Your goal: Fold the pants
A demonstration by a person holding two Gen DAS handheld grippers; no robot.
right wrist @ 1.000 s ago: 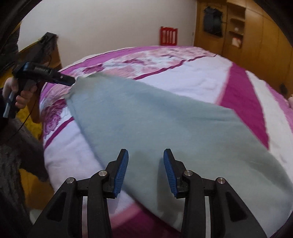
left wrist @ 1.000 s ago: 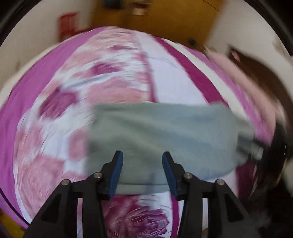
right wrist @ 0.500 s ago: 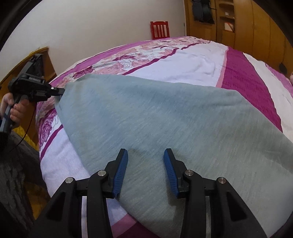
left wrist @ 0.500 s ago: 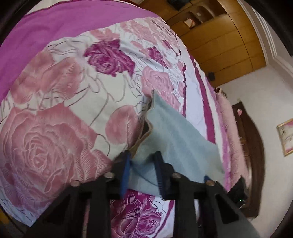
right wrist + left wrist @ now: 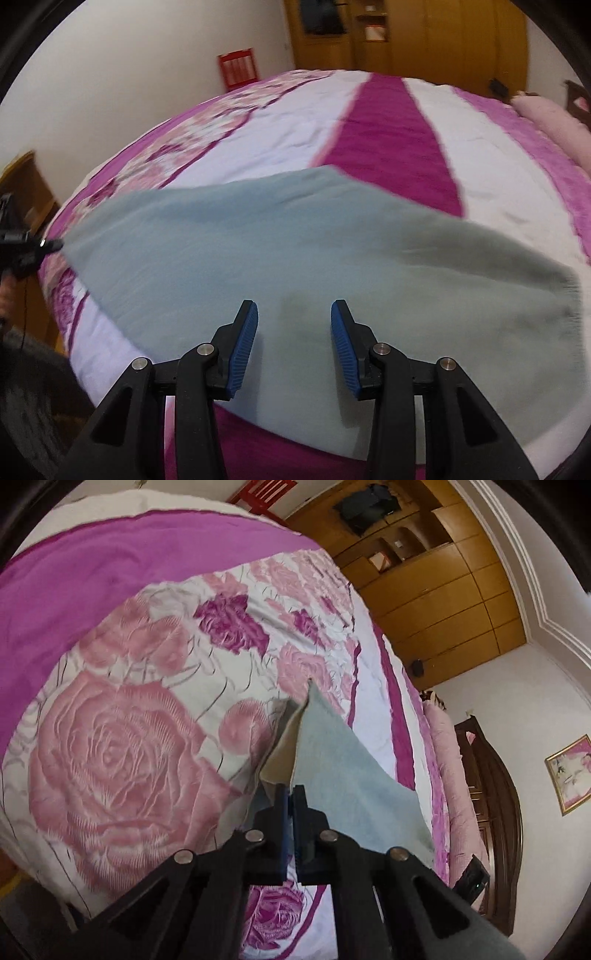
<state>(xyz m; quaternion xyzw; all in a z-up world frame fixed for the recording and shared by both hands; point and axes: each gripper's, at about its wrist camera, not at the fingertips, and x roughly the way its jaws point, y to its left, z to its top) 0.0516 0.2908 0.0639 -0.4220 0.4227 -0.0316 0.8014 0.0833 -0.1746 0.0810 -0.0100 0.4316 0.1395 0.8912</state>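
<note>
Grey-green pants (image 5: 280, 236) lie spread across a bed with a pink and white rose quilt (image 5: 391, 133). In the left wrist view my left gripper (image 5: 291, 794) is shut on one end of the pants (image 5: 343, 775); that edge stands up and its pale inner side shows. The right wrist view shows the same left gripper (image 5: 55, 243) pinching the cloth's far left corner. My right gripper (image 5: 293, 314) hovers over the near edge of the pants, open, with nothing pressed between its blue pads (image 5: 243, 343).
A wooden wardrobe (image 5: 436, 590) and a red chair (image 5: 238, 68) stand beyond the bed. Pink pillows (image 5: 448, 760) and a dark headboard (image 5: 495, 775) sit at one end. A framed picture (image 5: 570, 771) hangs on the wall. A hand (image 5: 5, 291) holds the left gripper's handle.
My left gripper closed onto the pants' end and rolled, lifting that edge. My right gripper swung sideways along the near edge of the cloth and stayed open.
</note>
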